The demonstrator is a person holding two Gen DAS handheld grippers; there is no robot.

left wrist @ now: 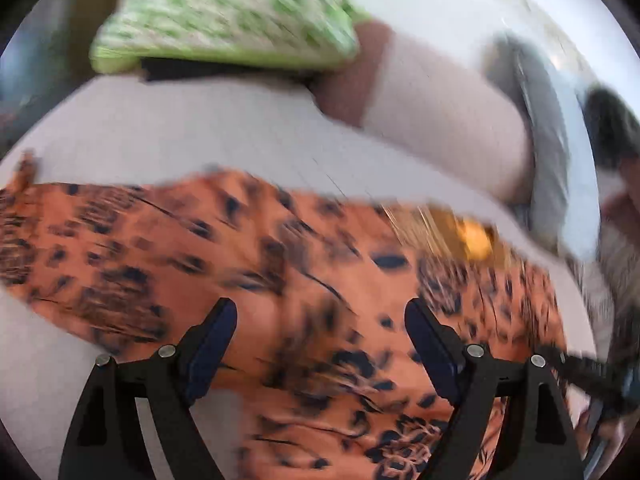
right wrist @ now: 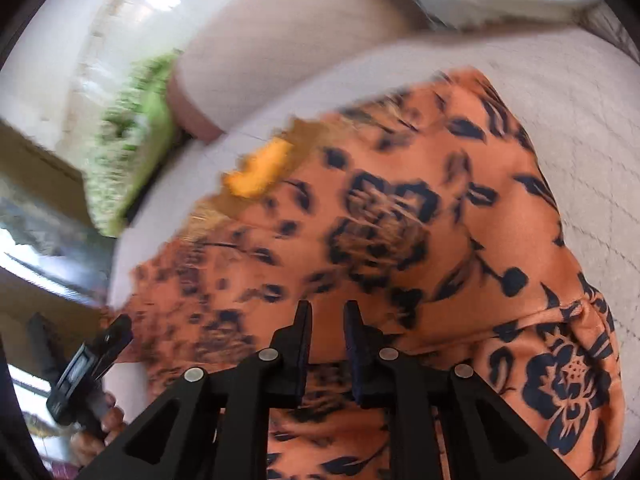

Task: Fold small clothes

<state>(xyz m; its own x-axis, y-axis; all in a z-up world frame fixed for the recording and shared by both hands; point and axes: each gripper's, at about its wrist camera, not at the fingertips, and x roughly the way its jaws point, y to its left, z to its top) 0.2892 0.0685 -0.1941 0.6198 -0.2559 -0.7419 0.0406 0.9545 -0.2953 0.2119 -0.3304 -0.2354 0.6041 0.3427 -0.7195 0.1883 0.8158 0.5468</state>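
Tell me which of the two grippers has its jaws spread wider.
The left gripper: its jaws stand far apart over the orange flowered garment, while the right gripper shows only a narrow gap.

We take this for a home, likely a bedroom or living room. We see a soft pale quilted surface [right wrist: 592,168], a bed or a sofa, we cannot tell which, with a green-and-white patterned cushion [left wrist: 228,20] and a long pinkish bolster [left wrist: 436,112] at its back. An orange floral garment [right wrist: 460,216] lies spread on it.
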